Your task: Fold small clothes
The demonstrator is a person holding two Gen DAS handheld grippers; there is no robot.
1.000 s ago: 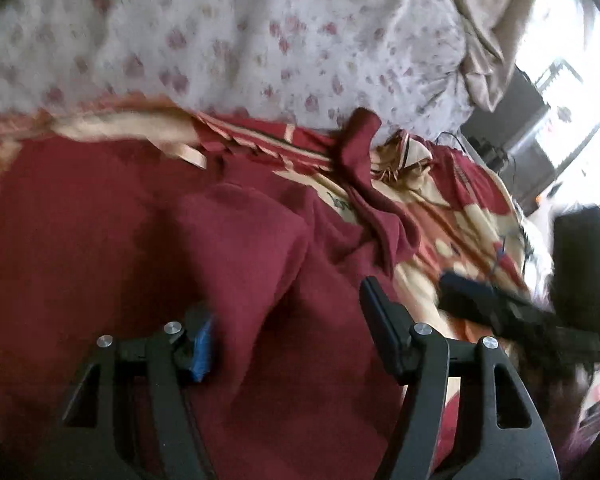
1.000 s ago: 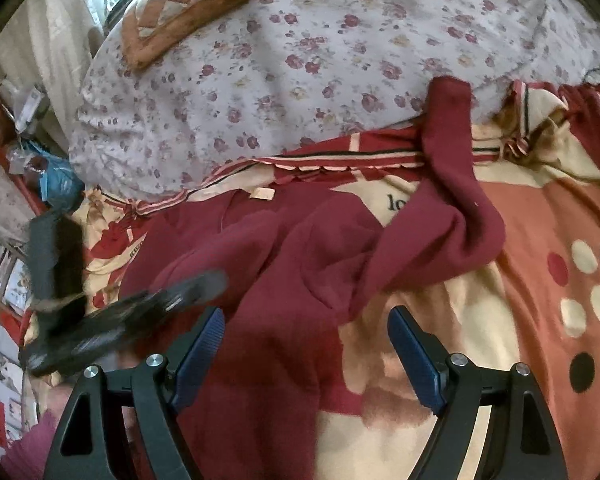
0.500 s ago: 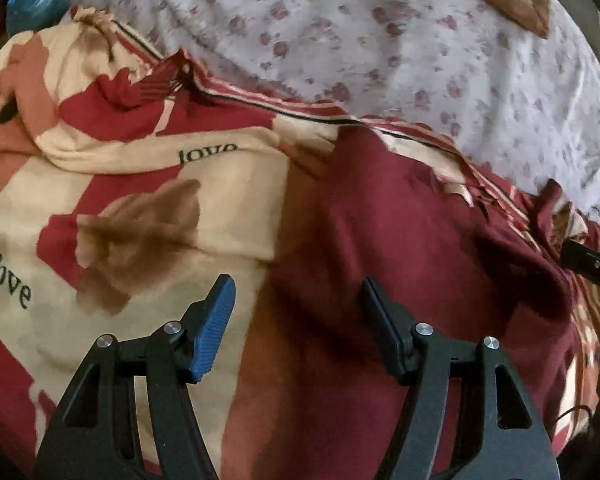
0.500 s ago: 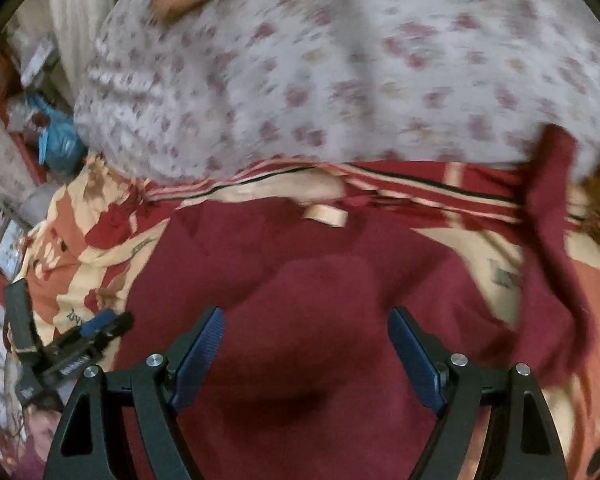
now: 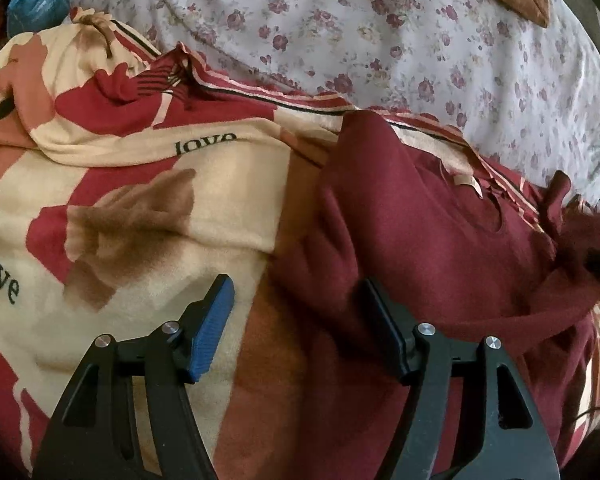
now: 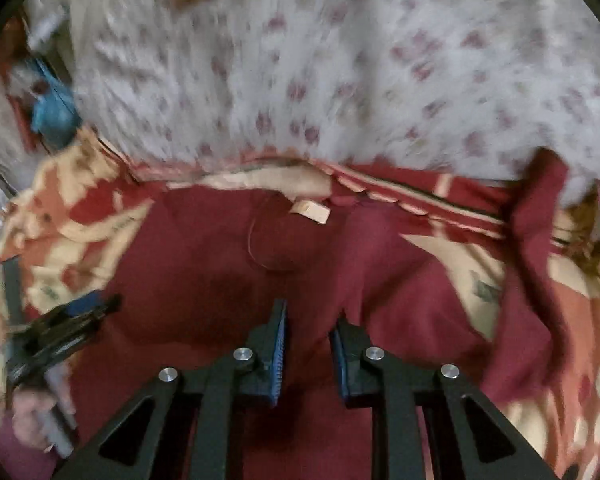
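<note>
Basically the right tool point(image 6: 306, 354) was nearly closed, pinching the maroon shirt point(image 6: 228, 280) directly below its tips for folding, while the left tool point(image 5: 296, 320) sat spread wide at the shirt's left edge on the blanket point(image 5: 148, 208).

1. The left wrist view looks forward along the left tool point(image 5: 296, 320), low and close over the bed, toward the floral quilt point(image 5: 400, 40).
2. The right wrist view is blurred; it looks along the right tool point(image 6: 308, 344) the same way, just above the maroon garment point(image 6: 204, 264).
3. Both views share the maroon garment point(image 5: 440, 216), the patterned blanket point(image 5: 148, 208) and the quilt point(image 6: 300, 60) — the left tool point(image 6: 64, 332) shows at the right view's left edge.
</note>
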